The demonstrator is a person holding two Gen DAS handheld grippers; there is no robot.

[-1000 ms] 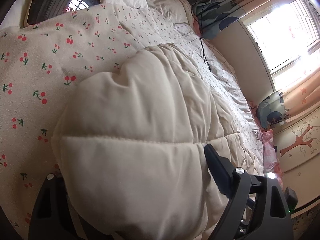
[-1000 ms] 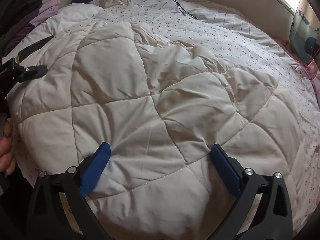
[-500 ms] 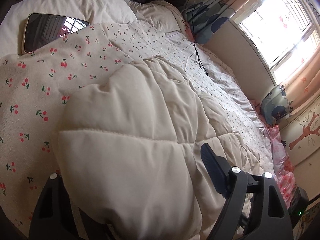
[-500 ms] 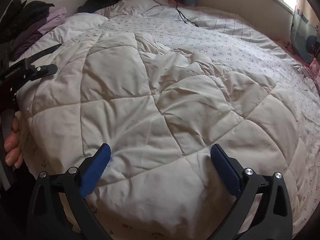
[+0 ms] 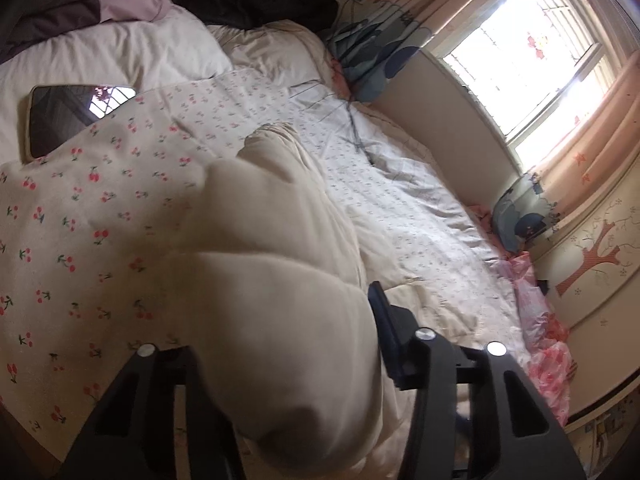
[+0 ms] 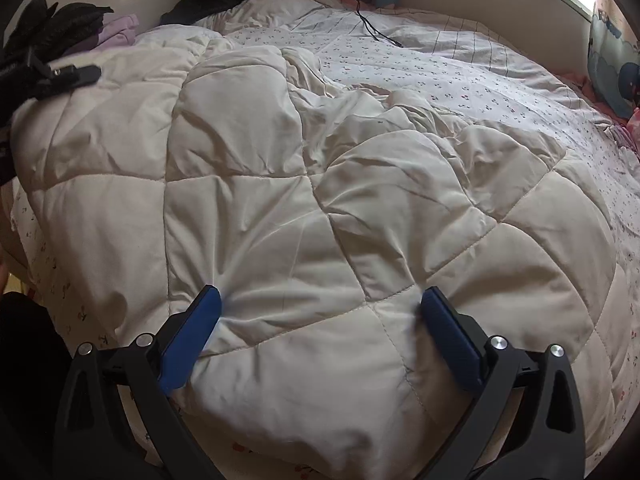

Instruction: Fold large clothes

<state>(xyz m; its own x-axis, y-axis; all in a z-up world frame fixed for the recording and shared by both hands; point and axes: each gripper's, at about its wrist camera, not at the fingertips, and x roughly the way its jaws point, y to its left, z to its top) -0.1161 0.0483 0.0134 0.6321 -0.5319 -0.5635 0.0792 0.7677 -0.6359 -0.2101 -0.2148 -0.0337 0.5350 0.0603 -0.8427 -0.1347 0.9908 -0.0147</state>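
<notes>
A cream quilted comforter (image 6: pixel 304 208) lies spread over the bed, partly folded over a cherry-print cover (image 5: pixel 80 240). My left gripper (image 5: pixel 288 344) has a thick fold of the comforter (image 5: pixel 280 280) bulging between its fingers, which stand apart around it; its left finger is hidden by the cloth. My right gripper (image 6: pixel 320 312) is open, both blue fingers (image 6: pixel 448 328) pressing down into the comforter near its front edge. The left gripper also shows at the far left of the right wrist view (image 6: pixel 68 76).
A dark tablet (image 5: pixel 68 116) lies on the white pillow at the bed's head. Dark and lilac clothes (image 5: pixel 100 4) are piled behind it. A black cable (image 6: pixel 376 28) runs across the sheet. Patterned cushions (image 5: pixel 520 216) and a window wall flank the right side.
The left gripper has lifted and pulled back with the fold, showing more of the room. The right gripper has pushed lower into the comforter's front edge.
</notes>
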